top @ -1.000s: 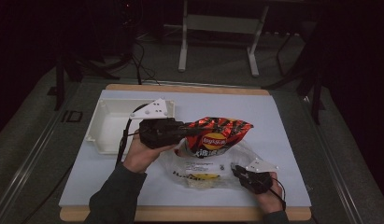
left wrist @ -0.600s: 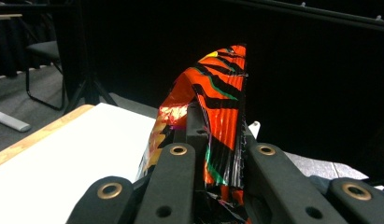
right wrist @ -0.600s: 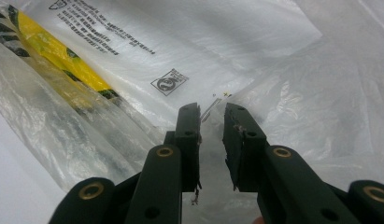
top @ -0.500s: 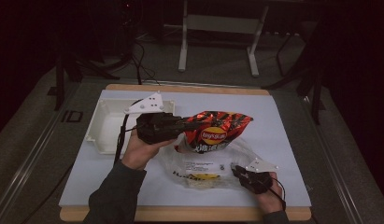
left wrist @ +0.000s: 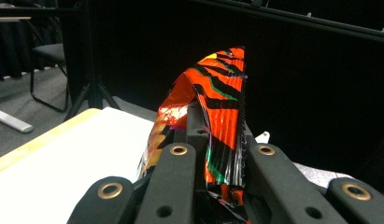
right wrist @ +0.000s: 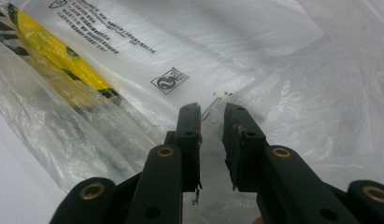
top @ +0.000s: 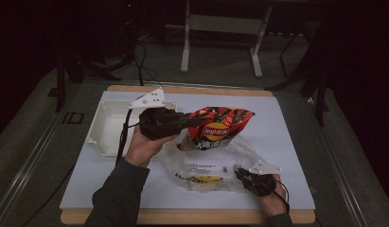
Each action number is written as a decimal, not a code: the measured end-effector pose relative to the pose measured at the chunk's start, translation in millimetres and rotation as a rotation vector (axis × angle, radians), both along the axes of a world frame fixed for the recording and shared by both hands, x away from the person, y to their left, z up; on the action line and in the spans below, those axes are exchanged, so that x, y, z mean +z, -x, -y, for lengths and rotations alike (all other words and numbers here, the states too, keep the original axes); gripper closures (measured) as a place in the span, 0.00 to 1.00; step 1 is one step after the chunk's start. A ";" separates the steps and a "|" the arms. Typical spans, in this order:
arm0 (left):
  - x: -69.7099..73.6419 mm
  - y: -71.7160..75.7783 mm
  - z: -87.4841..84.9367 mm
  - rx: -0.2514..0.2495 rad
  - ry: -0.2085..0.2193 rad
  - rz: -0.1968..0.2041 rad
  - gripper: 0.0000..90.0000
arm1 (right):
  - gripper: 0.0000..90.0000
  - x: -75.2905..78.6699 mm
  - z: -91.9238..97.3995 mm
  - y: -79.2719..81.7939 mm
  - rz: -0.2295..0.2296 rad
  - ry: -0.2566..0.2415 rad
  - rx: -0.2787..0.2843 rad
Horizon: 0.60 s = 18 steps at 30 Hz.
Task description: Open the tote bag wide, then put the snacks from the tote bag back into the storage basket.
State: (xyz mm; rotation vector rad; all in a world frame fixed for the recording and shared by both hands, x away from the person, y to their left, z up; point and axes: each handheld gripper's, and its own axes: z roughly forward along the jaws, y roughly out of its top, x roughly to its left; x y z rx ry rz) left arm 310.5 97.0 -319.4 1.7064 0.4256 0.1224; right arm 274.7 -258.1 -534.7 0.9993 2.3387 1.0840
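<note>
- High view: the left gripper holds the chip bag by one end, lifted over the middle of the white table, its far end reaching toward the mouth of the clear plastic bag lying flat below. The right gripper sits at the plastic bag's near right edge. A white tray stands to the left, apart from the work. To do this step well, I judge the mouth of the plastic bag must be raised and held wide before the chip bag goes in.
- Left gripper view: the jaws are clamped tight on the crimped end of the chip bag, which rises between them (a firm hold, so no squeezing harder; the chips would crush).
- Right gripper view: the jaws stand nearly together, a fold of the plastic bag in the narrow gap, though I cannot tell whether the film is truly pinched. Better to confirm that grip before lifting.
</note>
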 end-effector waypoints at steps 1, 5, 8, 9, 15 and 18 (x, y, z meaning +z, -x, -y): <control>0.5 -0.3 0.1 0.000 0.002 -0.001 0.95 | 0.85 -0.1 0.1 -0.1 0.000 0.000 0.000; 3.2 -2.5 0.6 0.001 0.002 0.000 0.95 | 0.85 -0.1 0.0 0.0 -0.001 0.000 0.000; 3.9 -5.2 -0.2 0.002 0.007 -0.006 0.95 | 0.85 -0.1 0.0 0.2 -0.002 0.000 -0.002; 4.1 -6.2 -0.6 0.004 0.006 -0.005 0.95 | 0.85 -0.3 0.0 0.1 -0.002 0.000 -0.002; 4.7 -11.6 0.0 0.007 0.015 -0.014 0.95 | 0.85 -0.7 -0.3 -0.1 -0.003 0.005 0.000; 4.3 -15.3 0.7 0.009 0.011 -0.018 0.95 | 0.85 -0.9 -0.6 0.1 -0.002 0.011 0.000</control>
